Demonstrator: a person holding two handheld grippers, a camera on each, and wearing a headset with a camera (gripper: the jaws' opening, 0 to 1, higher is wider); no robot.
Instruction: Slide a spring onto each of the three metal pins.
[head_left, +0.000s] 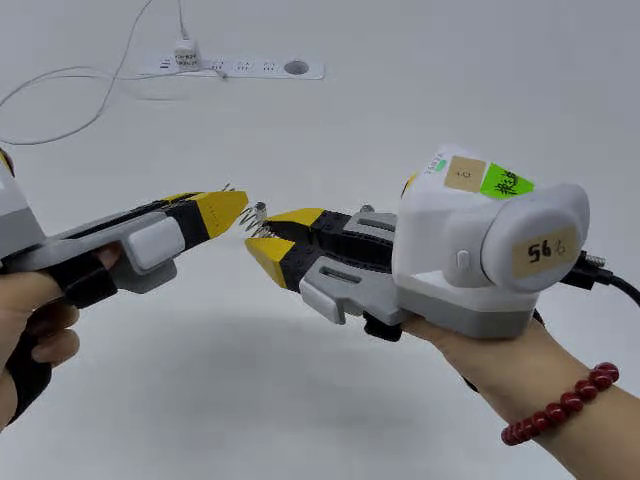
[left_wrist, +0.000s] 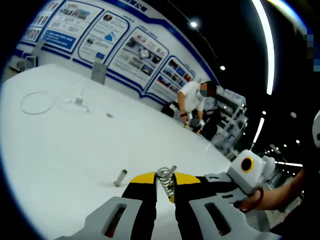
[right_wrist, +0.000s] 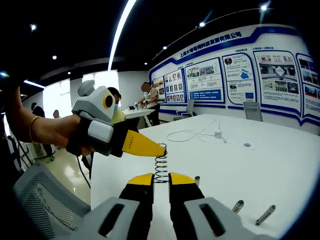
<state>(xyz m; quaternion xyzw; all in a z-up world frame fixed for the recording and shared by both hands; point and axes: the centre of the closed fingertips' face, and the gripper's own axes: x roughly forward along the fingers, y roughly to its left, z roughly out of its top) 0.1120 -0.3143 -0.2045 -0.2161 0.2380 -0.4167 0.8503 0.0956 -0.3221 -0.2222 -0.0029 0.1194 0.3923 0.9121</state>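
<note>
Spring (right_wrist: 160, 167) held up off the table (right_wrist: 280, 165), strung between both tools. One end is nipped in the right tool (right_wrist: 162, 179), jaws near-closed on it. The other end is pinched at the left tool (left_wrist: 165, 189) tips. Light, thin-wired, whippy; likely to kink or flick away. Best held by an end coil, bore left open. Bare pin (right_wrist: 196, 180) just beside right tool. Second pin (right_wrist: 237, 205) and third pin (right_wrist: 265, 215) look already sprung.

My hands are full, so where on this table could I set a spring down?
The table is bare on the near side of the grippers, and again between them and the power strip. Crowded: the left gripper and right gripper meet at the spring; pins lie on the table beside the right gripper.
</note>
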